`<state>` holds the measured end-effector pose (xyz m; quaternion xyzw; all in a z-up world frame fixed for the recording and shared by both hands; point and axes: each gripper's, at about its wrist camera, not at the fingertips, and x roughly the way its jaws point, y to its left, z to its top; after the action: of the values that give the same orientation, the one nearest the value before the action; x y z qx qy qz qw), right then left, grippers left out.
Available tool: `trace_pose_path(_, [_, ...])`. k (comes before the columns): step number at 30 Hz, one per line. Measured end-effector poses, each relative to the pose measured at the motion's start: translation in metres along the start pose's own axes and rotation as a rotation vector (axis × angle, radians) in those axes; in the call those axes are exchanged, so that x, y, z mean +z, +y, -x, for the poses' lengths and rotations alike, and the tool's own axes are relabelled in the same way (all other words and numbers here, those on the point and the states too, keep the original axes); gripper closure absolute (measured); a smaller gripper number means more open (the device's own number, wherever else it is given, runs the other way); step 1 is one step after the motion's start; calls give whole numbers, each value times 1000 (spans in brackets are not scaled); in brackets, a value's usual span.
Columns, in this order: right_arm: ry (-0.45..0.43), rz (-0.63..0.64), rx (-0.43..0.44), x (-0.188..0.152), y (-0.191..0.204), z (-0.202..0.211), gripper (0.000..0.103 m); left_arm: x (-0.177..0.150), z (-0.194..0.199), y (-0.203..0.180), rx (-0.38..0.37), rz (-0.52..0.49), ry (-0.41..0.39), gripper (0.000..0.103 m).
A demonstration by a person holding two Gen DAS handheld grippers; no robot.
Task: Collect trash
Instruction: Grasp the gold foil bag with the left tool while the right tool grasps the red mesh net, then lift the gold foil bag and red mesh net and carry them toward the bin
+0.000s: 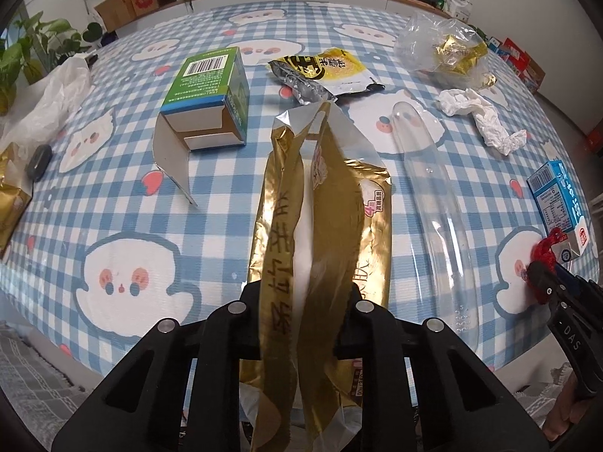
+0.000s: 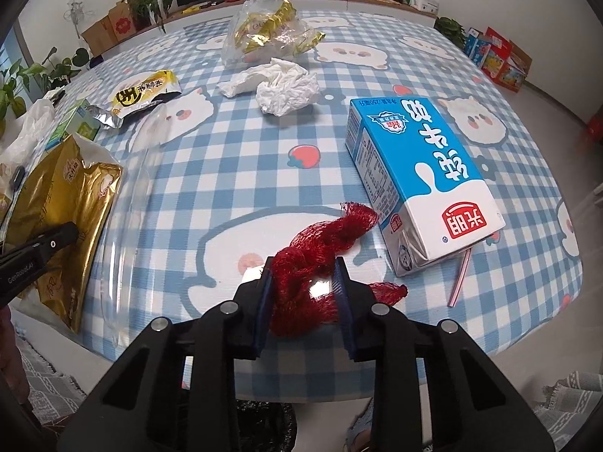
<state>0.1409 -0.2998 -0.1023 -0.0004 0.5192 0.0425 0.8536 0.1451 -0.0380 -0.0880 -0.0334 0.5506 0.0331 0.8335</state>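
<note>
**Ana:** Left wrist view first; the left gripper (image 1: 301, 301) pinches the long crinkled gold foil wrapper (image 1: 320, 203), which lies along the blue-and-white checked tablecloth (image 1: 211, 203) near its front edge; the right gripper (image 2: 303, 282) is pressed onto the bunched red mesh net (image 2: 320, 248), just beside the blue-and-white milk carton (image 2: 418, 180).

**Ben:** Risks, as I judge them: the foil is slick and folded, so it could slide out if lifted fast; the net's loose tail touches the carton and may snag it or drag the pink straw (image 2: 458, 278).

**Ana:** Around them: a clear plastic tray (image 1: 437, 226) sits between the two grips, so crossing arms could knock it; further back lie a green open cardboard box (image 1: 211, 90), a yellow snack packet (image 1: 331, 71), crumpled white tissue (image 2: 280, 86) and a clear bag of gold wrappers (image 2: 264, 26); nothing blocks a straight lift.
</note>
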Motion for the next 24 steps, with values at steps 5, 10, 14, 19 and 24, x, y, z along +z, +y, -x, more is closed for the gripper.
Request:
trace_pose_path(5, [-1, -3, 2, 0, 0, 0, 87, -1, 0, -1, 14, -5, -3, 91])
trace_pose_path(10, [-3, -11, 4, 0, 0, 0, 89, -2, 2, 2, -6, 9, -13, 100])
trace_pose_path(14, [-5, -12, 5, 0, -1, 0, 90, -2, 5, 3, -18, 11, -21, 103])
trace_pose_path(19, [-15, -13, 12, 2, 0, 5, 90, -2, 10, 3, -31, 14, -27, 103])
trace_pose_path(24, [-35, -13, 17, 4, 1, 14, 90, -3, 17, 4, -47, 16, -39, 103])
